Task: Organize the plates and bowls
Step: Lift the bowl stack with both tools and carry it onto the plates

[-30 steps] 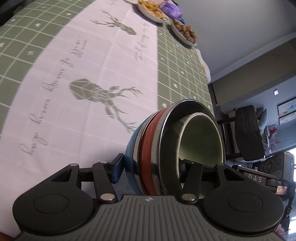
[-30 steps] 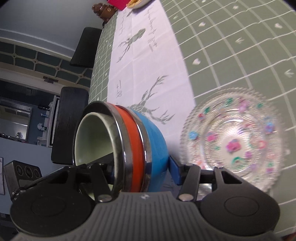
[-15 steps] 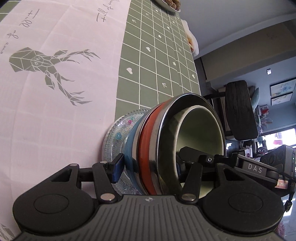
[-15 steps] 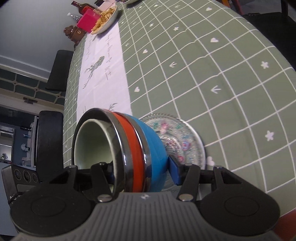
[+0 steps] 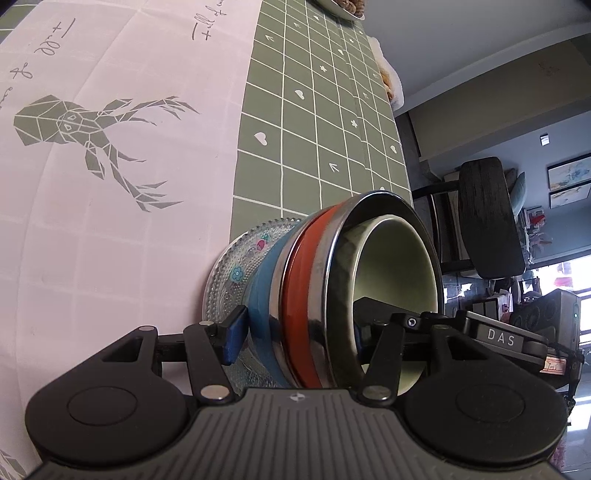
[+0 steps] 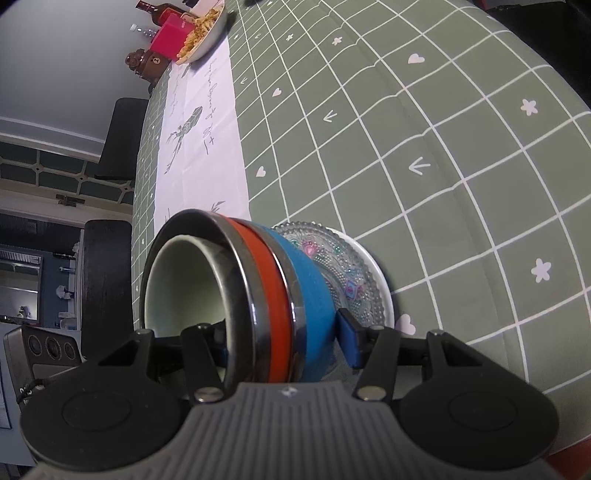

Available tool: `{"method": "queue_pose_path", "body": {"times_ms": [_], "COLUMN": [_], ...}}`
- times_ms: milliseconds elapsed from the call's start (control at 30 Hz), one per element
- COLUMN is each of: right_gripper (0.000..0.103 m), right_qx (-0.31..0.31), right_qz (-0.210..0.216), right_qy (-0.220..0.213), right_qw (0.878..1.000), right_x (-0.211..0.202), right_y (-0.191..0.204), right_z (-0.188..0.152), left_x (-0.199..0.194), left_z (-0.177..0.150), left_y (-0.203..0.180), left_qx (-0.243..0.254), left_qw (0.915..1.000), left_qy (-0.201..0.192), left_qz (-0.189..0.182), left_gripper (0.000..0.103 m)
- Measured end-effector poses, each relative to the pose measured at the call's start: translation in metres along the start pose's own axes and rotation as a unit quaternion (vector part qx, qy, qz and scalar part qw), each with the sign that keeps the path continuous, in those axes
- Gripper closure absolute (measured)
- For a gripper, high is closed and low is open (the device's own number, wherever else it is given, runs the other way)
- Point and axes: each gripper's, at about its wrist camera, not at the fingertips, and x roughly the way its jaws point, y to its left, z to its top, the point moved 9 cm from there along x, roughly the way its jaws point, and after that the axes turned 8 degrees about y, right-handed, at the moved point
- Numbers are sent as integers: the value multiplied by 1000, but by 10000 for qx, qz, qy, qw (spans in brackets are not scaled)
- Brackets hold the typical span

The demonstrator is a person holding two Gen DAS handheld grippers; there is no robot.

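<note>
1. Now both tongs clamp one nested stack of bowls (image 5: pixel 332 295) from opposite sides, each with one finger outside the stack and one inside it.
2. Seen from the left gripper (image 5: pixel 299 339), its blue-padded finger presses the blue outer bowl (image 5: pixel 262 280) on the left, while its other finger reaches into the pale green inner bowl (image 5: pixel 399 266) on the right; the stack's wall is pinched between them.
3. From the right gripper (image 6: pixel 284 343) the grip is mirrored: the blue pad sits on the blue bowl's outer wall to the right, and the other finger goes inside the rim to the left.
4. From outside inward the stack shows the blue bowl, a steel rim, an orange-red bowl (image 6: pixel 269 295), another steel rim (image 6: pixel 236 280), then the pale green bowl.
5. In both wrist views the stack's axis runs across the picture: the mouth faces right of the left tongs and left of the right tongs, toward the dark chairs (image 5: pixel 487 218).
6. Its base faces a clear glass plate with coloured flower dots (image 6: pixel 351 280), which lies on the green checked tablecloth (image 6: pixel 461 147) just beyond the blue pads; whether base and plate touch cannot be told.
7. A white rim (image 6: pixel 380 280) shows under the glass plate's far edge in the right view.
8. Farther ahead of the right tongs lie a white runner with a deer print (image 6: pixel 199 147) and a dish of food (image 6: pixel 205 33) at the table's far end.
</note>
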Motion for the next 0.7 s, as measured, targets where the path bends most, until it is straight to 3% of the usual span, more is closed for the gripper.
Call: {"method": "queue_pose_path", "body": {"times_ms": [467,700], "right_gripper": [49,47], "right_qx": [-41,-318], "right_qz": [72,-35], "right_qy": [-56,-51], "right_qw": [10000,9995], "right_x": [-2,0], "right_y": [-2,4], "right_z": [-4,-6], "left_x": [-1,-2], "left_z": [-4,-5], "left_y": [-1,3], "left_qx": [-45,-79], "left_qw": [10000,9998], "left_qy": [-20,-38], "left_qz": [20,-190], "left_gripper": [42,41]}}
